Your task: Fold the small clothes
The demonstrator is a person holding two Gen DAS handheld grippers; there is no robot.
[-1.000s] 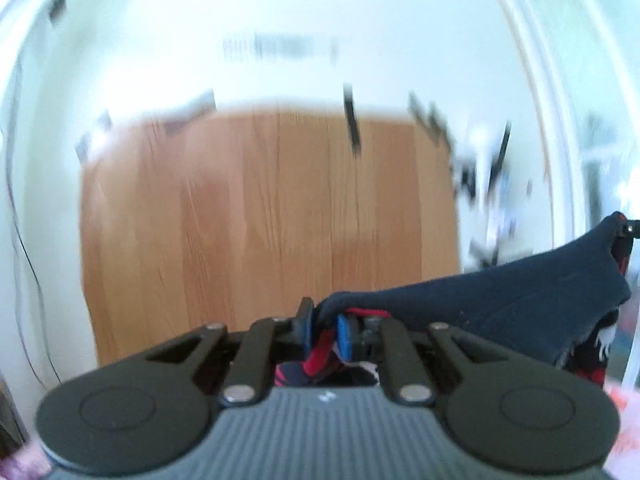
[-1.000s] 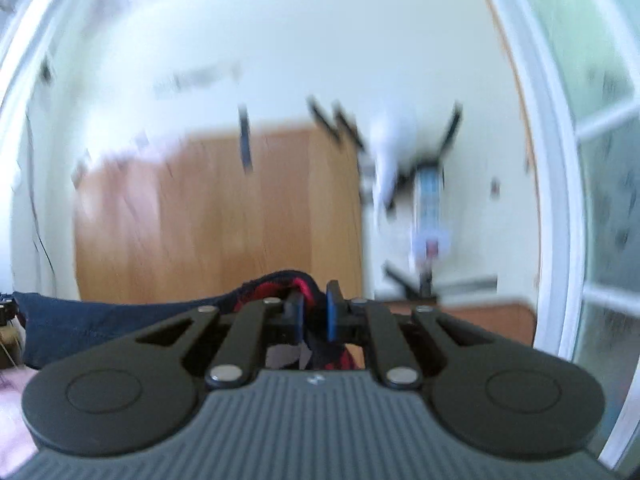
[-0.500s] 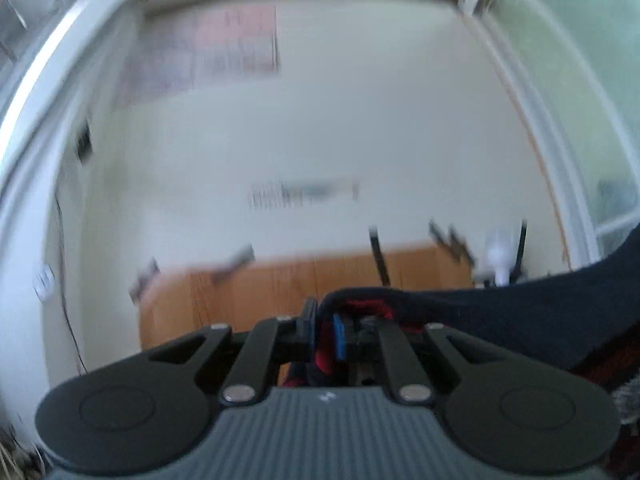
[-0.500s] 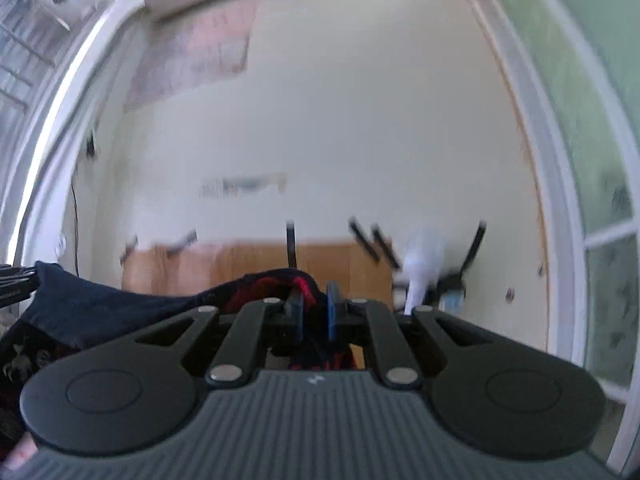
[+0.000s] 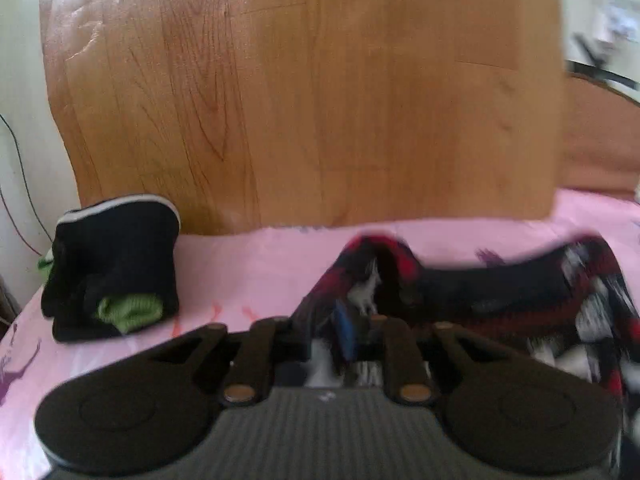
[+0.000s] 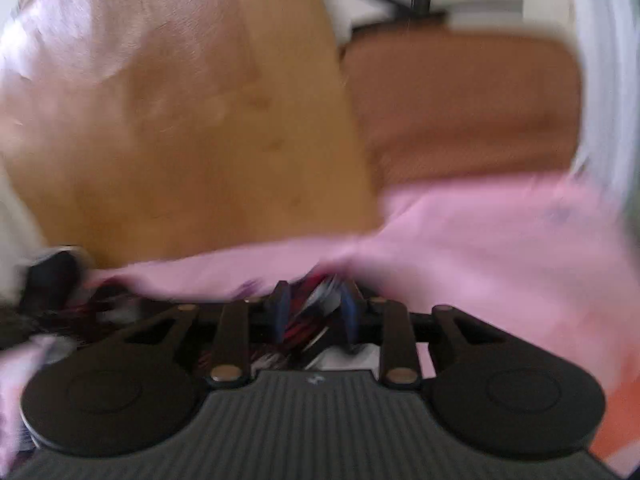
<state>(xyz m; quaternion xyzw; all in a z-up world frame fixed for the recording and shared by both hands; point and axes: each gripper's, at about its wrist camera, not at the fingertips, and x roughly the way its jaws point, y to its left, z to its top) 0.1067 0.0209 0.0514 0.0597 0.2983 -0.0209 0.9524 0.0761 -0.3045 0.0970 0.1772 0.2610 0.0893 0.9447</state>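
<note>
A moment ago both claws held the patterned red-and-black garment [image 5: 500, 292] stretched up in the air; now it lies on the pink bedsheet [image 5: 256, 264]. The left claw [image 5: 352, 332] and right claw [image 6: 314, 316] are both opening, cloth loose between the fingers. That looks like this fold being laid down, near the folded black-and-green piece [image 5: 112, 264].

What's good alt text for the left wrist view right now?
The left tongs, jaws opening, lie low over a red, black and white patterned garment with its cloth between them, on a pink sheet. To the left sits a folded black garment with green showing; a wooden board rises behind.
</note>
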